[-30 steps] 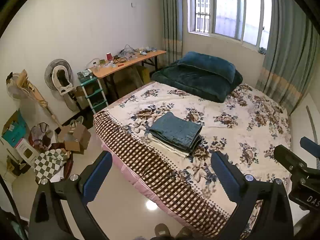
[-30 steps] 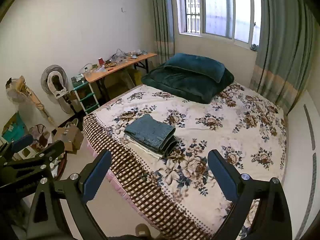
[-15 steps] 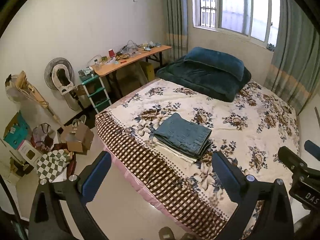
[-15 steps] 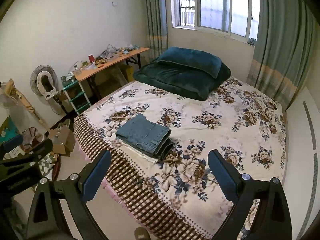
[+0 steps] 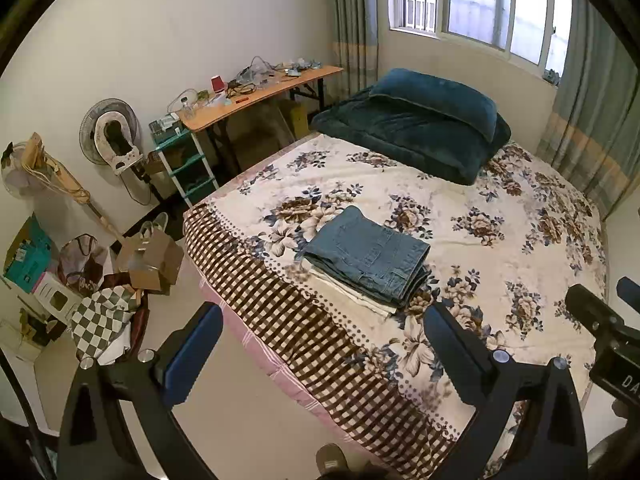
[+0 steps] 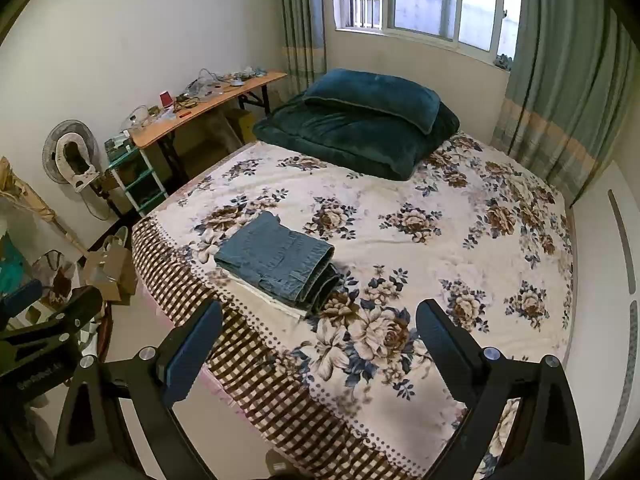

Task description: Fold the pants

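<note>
Blue jeans (image 5: 370, 254) lie folded on top of a folded white garment (image 5: 348, 294) near the foot of the flowered bed (image 5: 500, 240). The stack also shows in the right wrist view (image 6: 280, 258). My left gripper (image 5: 320, 354) is open and empty, held well back from the bed above the floor and the bed's corner. My right gripper (image 6: 318, 346) is open and empty, held back over the bed's foot edge. Neither touches the pants.
A dark green quilt and pillow (image 5: 416, 124) lie at the head of the bed. A cluttered wooden desk (image 5: 256, 94), a green shelf (image 5: 188, 164), a fan (image 5: 112, 136) and boxes (image 5: 150, 258) stand along the left wall. A window and curtains are behind.
Both grippers have drawn a little further back and turned slightly, so the bed and stack shifted right in the left view. The folded pants have not moved.
</note>
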The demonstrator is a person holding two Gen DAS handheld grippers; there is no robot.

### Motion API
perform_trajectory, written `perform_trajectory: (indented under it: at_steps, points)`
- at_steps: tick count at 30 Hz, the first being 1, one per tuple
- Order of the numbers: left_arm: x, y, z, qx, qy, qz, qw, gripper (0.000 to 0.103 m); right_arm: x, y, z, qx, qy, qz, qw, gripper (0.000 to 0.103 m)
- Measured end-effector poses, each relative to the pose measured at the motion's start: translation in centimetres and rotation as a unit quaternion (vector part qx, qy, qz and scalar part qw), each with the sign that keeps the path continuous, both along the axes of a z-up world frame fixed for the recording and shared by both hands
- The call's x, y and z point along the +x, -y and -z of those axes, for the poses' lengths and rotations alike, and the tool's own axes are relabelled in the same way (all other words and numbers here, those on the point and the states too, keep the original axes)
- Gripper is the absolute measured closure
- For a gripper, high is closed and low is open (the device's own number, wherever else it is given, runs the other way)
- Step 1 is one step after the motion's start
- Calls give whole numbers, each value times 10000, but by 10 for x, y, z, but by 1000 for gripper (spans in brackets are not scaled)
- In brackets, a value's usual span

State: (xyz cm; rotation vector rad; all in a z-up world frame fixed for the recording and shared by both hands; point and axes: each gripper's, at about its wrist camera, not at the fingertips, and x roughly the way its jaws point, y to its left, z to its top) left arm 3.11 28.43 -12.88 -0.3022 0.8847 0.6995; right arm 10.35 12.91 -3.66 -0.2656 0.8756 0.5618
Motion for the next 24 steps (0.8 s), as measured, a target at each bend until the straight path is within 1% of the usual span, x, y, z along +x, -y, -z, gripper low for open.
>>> perform_trajectory:
  at_steps: [5, 11, 13, 17, 20, 24]
  points:
    - [3, -3, 4, -10, 50, -47, 10000, 1, 4, 0, 7, -18, 19, 10, 10000, 4]
    - [0, -5, 3, 89, 165, -115, 9998, 0, 6, 3, 19, 0, 43, 15, 10000, 4]
    - [-1, -5, 2, 133, 202, -121, 9996, 0, 5, 3, 18, 31, 44, -16, 10000, 4]
    - [-6, -2, -3, 228, 307, -144, 9992, 0, 3, 7, 26, 114, 71, -38, 9999, 3]
    - [-9, 2, -7, 319, 330, -131, 9989, 0, -3, 10, 27, 138, 146, -9, 9998, 3]
    - [-14, 4, -15, 350, 386, -76, 9986, 0, -11, 18, 22, 244, 187, 13, 9995, 3]
